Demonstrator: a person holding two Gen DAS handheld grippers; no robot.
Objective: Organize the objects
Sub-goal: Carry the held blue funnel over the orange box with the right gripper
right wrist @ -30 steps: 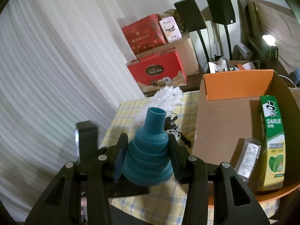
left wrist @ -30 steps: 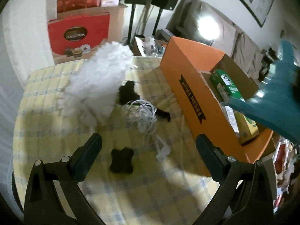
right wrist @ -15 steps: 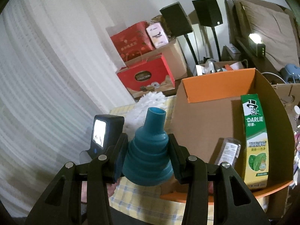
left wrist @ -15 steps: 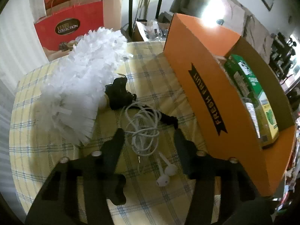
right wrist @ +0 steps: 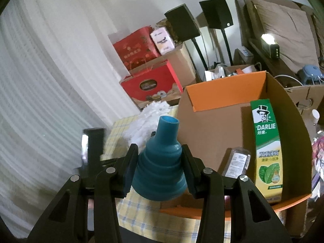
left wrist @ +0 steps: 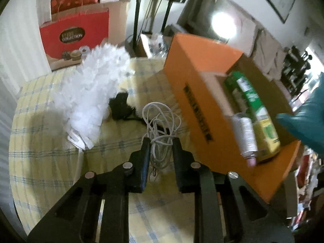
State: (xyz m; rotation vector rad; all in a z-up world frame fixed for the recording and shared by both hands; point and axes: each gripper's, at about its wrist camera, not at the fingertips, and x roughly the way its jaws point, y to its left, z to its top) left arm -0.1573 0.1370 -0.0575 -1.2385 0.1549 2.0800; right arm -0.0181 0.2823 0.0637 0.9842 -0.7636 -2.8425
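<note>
Black plastic fingers of the left gripper (left wrist: pixel 161 141) are drawn close on a tangle of white earphone cable (left wrist: pixel 160 121), the strands bunched between the two pads and the plug end dangling just below them, so it pinches the cable rather than standing spread. Most of the coil lies straight ahead of those fingertips on the yellow checked tablecloth (left wrist: pixel 44 145), with a small black object (left wrist: pixel 119 107) just beyond it and a white fluffy duster (left wrist: pixel 91 85) further off to the left. The right gripper (right wrist: pixel 160 158) is pressed onto the stepped sides of a teal collapsible funnel (right wrist: pixel 162 162), spout pointing up and away from the camera, held in the air. Ahead and to the right of both tools sits the orange cardboard box (right wrist: pixel 226 89), open at the top, already holding a green Darlie toothpaste carton (right wrist: pixel 265 139) lying lengthwise along its right wall and a small clear bottle (right wrist: pixel 237 160) beside it. The funnel hangs right at the box's near left corner, so the right hand looks the nearer to a drop; free floor lies left of the bottle. The cable would have to travel rightward over the box's long orange side (left wrist: pixel 198 109), and its loose loops could snag on that edge.
</note>
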